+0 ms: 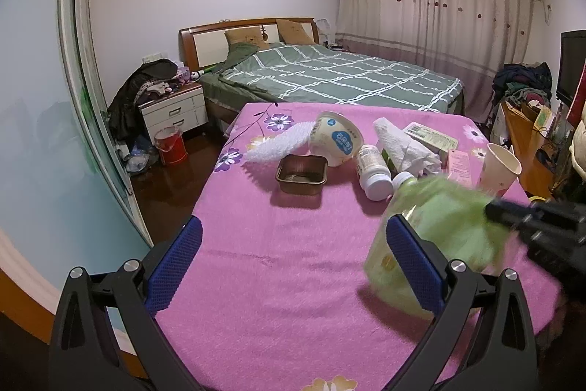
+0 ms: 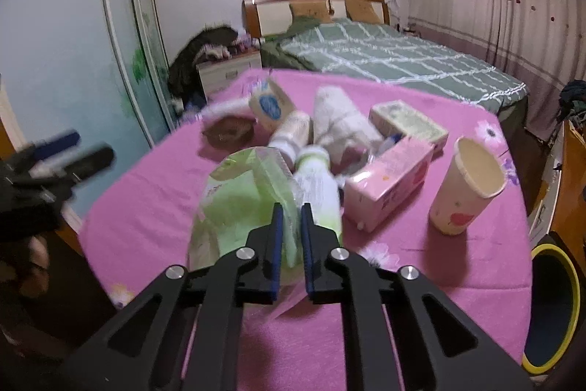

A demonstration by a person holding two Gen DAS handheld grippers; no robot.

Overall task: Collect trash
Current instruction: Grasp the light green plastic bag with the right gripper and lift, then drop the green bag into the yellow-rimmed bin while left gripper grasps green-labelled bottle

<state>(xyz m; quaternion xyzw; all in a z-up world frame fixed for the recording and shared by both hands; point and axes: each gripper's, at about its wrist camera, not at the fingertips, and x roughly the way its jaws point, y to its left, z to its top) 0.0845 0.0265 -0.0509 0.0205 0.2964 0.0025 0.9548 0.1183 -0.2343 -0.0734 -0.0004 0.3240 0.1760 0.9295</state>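
A bedroom, with a pink flowered tabletop (image 1: 293, 244) near the bed (image 1: 329, 76). The right hand-held gripper (image 2: 292, 207) is clamped on a green plastic bag (image 2: 241, 204), blurred, seemingly lifted just above the cloth. The left hand-held gripper (image 1: 293, 255) stands wide open beside it, holding nothing. Beyond lie a white bottle (image 1: 371, 171), a brown tray (image 1: 302, 173) and a paper cup (image 1: 500, 167).

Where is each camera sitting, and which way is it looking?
Left wrist view: sits on the left claw, looking along its open blue fingers across the pink table toward the bed; the right claw shows at the right edge.
Right wrist view: sits on the right claw, which pinches a green plastic bag, facing the same way; the left claw shows at the left edge, blurred.
Both show the table, bag, paper cup and bed.
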